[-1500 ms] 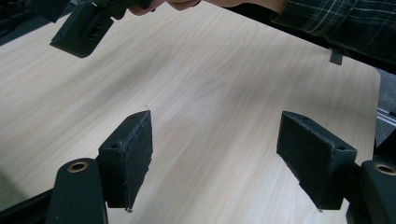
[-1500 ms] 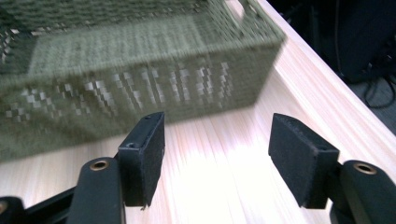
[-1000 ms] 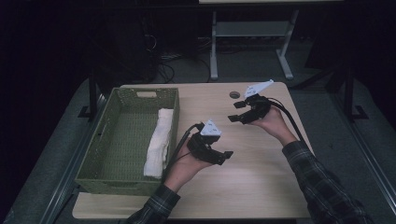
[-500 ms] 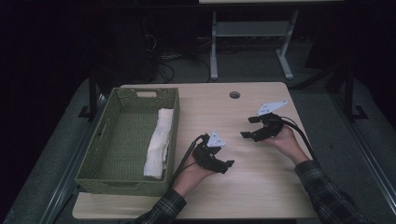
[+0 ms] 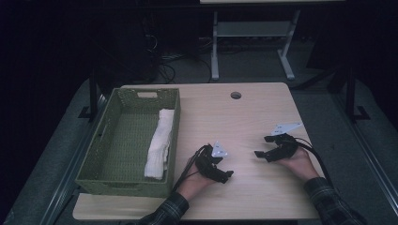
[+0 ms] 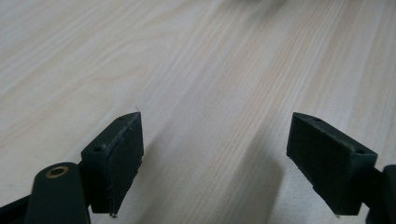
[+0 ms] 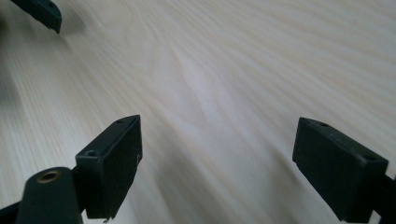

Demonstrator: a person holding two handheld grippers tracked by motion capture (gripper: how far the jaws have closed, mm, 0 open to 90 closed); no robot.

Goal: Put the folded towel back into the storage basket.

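Two empty tongs low over the wooden surface (image 5: pixel 244 117)

The left tongs (image 5: pixel 224 175) and right tongs (image 5: pixel 261 153) both have their jaws wide apart, holding nothing. A rolled white towel (image 5: pixel 158 143) lies in the green basket (image 5: pixel 104 159), against its right wall. It looks soft and light; best pinched round its middle
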